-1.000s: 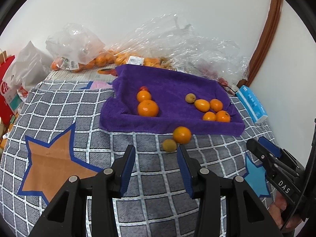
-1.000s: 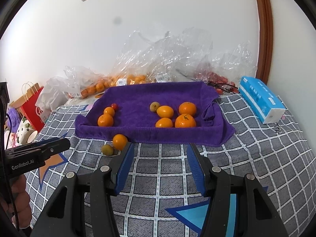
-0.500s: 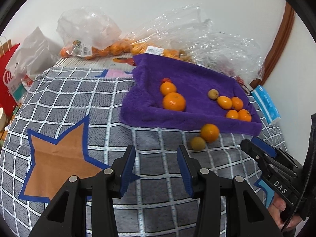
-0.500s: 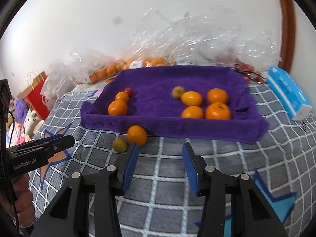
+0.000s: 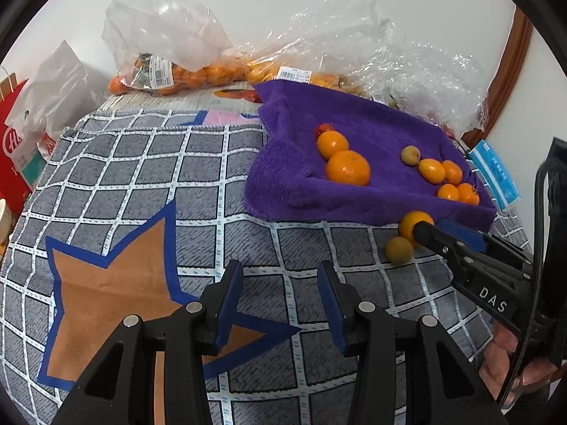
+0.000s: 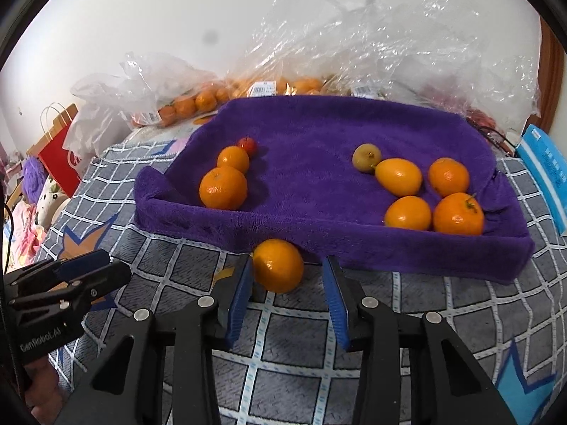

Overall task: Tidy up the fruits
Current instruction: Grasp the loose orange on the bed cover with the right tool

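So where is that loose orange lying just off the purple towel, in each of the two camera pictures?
Left wrist view: the loose orange is at right, partly behind the right gripper.
Right wrist view: the orange is low centre, between that gripper's closing jaws, one pad touching it.
Shared landmark: the purple towel, its front edge just behind it.

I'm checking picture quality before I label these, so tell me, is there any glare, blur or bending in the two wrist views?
Left wrist view: sharp, glare on the plastic bags, grid cloth lines bowed by the fisheye. Right wrist view: sharp too, sheen on the crumpled plastic, black corners.
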Tool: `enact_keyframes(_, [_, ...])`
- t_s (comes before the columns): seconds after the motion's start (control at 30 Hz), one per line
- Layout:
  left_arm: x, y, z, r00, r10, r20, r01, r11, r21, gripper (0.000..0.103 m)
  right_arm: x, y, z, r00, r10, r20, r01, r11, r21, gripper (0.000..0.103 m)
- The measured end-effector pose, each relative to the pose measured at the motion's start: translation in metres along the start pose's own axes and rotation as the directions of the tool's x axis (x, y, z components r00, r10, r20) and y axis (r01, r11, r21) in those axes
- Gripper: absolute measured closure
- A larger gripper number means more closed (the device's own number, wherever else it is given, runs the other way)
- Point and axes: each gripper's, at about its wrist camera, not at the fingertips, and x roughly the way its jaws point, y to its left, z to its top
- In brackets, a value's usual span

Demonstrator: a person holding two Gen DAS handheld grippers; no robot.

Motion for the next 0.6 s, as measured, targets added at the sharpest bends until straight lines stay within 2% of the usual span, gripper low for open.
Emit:
enact_keyframes(0.37, [0.004,0.003,-0.008,1.000,0.007,0.012,-0.007,1.000,0.002,0.062,0.008,0.003,0.001,1.000,0.024,0.002,-0.024,1.000,0.007,0.065])
enact_keyframes(0.6, [0.003,-0.003,-0.014,0.998,0.049,0.047,-0.051,0.998,0.042,0.062,0.012,0.002,0.001,1.000,0.026,0.005,-0.026,0.999,0.023,0.065])
